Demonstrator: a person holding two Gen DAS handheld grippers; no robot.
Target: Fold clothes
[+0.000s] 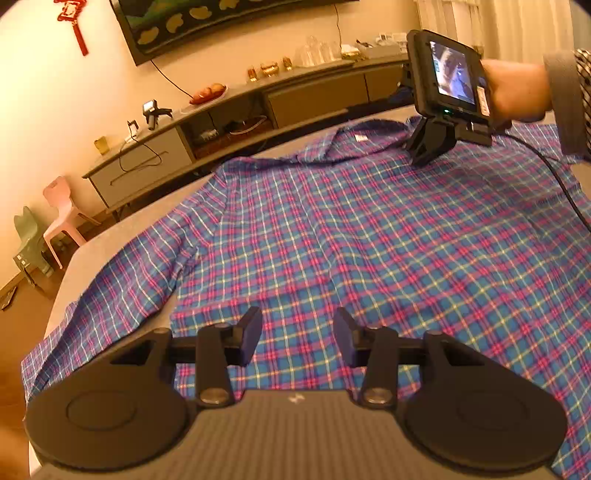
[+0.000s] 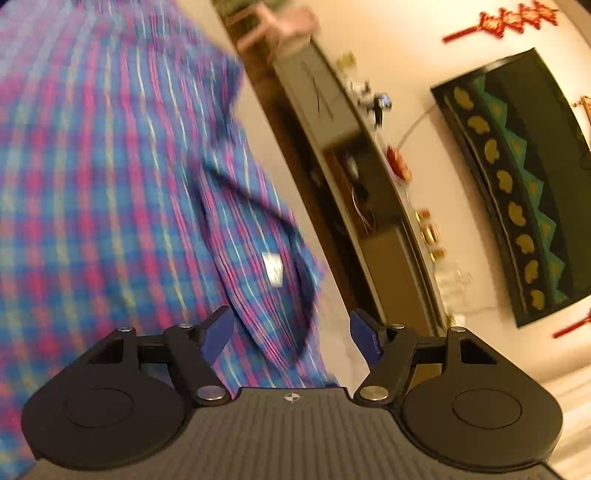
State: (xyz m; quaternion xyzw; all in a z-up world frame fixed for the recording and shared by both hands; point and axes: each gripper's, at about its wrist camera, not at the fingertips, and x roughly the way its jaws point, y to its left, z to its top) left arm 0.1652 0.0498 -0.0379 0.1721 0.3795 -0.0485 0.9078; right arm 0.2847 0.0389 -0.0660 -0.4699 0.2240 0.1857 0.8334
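Note:
A blue, pink and white plaid shirt (image 1: pixel 369 236) lies spread flat on a grey surface (image 1: pixel 110 236), its collar and white label (image 1: pixel 360 137) at the far side. My left gripper (image 1: pixel 297 336) is open just above the near hem, with nothing between its fingers. My right gripper (image 1: pixel 430 147), held by a person's hand (image 1: pixel 517 88), is down by the collar on the far right. In the blurred right wrist view the right gripper (image 2: pixel 293 332) is open over the collar (image 2: pixel 258 236), beside the label (image 2: pixel 273 269), holding nothing.
A long low sideboard (image 1: pixel 221 122) with small items runs along the far wall under a dark framed picture (image 1: pixel 207 18). A pink chair (image 1: pixel 61 214) and a green chair (image 1: pixel 29 240) stand at the left. A black cable (image 1: pixel 561 181) trails over the shirt's right side.

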